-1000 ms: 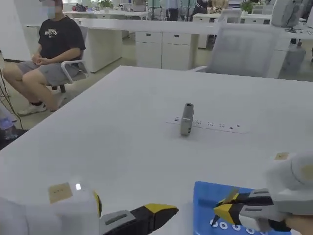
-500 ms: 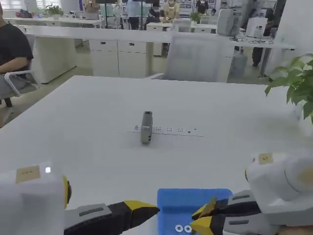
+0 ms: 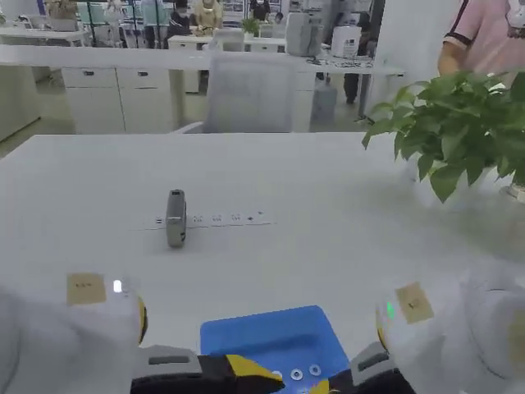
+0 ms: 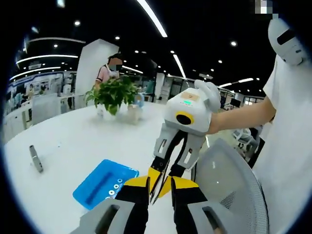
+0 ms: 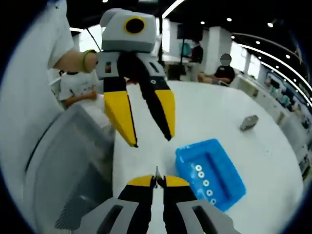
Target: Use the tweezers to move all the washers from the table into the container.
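Mesh chair (image 4: 229,185): closest of all, just off the table's near edge, beside both grippers.
Right gripper (image 5: 157,182): jaws together, clamped on the tweezers (image 5: 157,170), whose thin tip sticks out ahead.
Left gripper (image 5: 152,140): jaws spread apart, nothing held; it faces the right gripper, tip to tip. The tweezers' tip points at its gap; I cannot tell whether it touches.
Both grippers: over the table's near edge, on the near side of the container, one on each side in the head view.
Container (image 3: 246,338): blue, shallow, flat on the table just in from the near edge.
Washers (image 5: 205,183): a short row inside the container, along its near part.
Table (image 3: 328,246): white; bare top left, right and beyond the container.
Grey device (image 3: 175,217): well beyond the container, left of centre, lying by a faint dotted line.
Plant (image 3: 459,123): over the table's far right edge, leaves overhanging the top.
Far chair (image 3: 246,90): tucked against the far edge, with desks behind.
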`<state>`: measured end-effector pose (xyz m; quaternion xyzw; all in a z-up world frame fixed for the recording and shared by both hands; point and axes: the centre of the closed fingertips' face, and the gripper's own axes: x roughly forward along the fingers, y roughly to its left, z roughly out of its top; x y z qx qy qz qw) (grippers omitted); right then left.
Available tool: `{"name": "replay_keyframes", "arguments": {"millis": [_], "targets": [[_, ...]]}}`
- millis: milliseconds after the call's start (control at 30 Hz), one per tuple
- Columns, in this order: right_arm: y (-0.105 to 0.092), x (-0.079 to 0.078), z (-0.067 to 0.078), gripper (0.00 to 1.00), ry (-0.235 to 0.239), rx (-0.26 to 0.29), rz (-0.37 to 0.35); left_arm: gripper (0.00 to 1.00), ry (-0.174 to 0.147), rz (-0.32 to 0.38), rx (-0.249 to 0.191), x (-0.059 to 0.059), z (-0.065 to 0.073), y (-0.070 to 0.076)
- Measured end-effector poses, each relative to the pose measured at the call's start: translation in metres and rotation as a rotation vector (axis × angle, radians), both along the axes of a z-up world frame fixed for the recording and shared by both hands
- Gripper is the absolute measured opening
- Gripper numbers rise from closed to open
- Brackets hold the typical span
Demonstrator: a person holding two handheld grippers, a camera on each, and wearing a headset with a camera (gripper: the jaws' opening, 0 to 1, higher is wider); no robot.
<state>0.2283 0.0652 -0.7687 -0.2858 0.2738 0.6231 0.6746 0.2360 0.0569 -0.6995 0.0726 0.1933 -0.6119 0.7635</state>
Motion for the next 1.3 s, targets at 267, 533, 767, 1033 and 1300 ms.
{"name": "replay_keyframes", "arguments": {"millis": [267, 533, 767, 1033, 1300], "targets": [[-0.002, -0.022, -0.016, 0.03, -0.016, -0.104, 0.083, 0.03, -0.087, -0.171, 0.068, -0.023, -0.010, -0.021], [-0.015, -0.028, -0.026, 0.03, -0.016, -0.158, 0.066, 0.18, 0.012, -0.207, 0.041, -0.034, -0.008, -0.027], [-0.017, -0.029, -0.024, 0.03, -0.014, -0.157, 0.047, 0.14, -0.035, -0.262, 0.099, -0.044, -0.017, -0.040], [-0.027, -0.031, -0.030, 0.03, 0.009, -0.145, 0.006, 0.00, -0.105, -0.273, 0.175, -0.042, -0.025, -0.036], [-0.033, -0.027, -0.050, 0.03, 0.026, -0.141, -0.034, 0.00, -0.122, -0.267, 0.267, -0.039, -0.053, -0.026]]}}
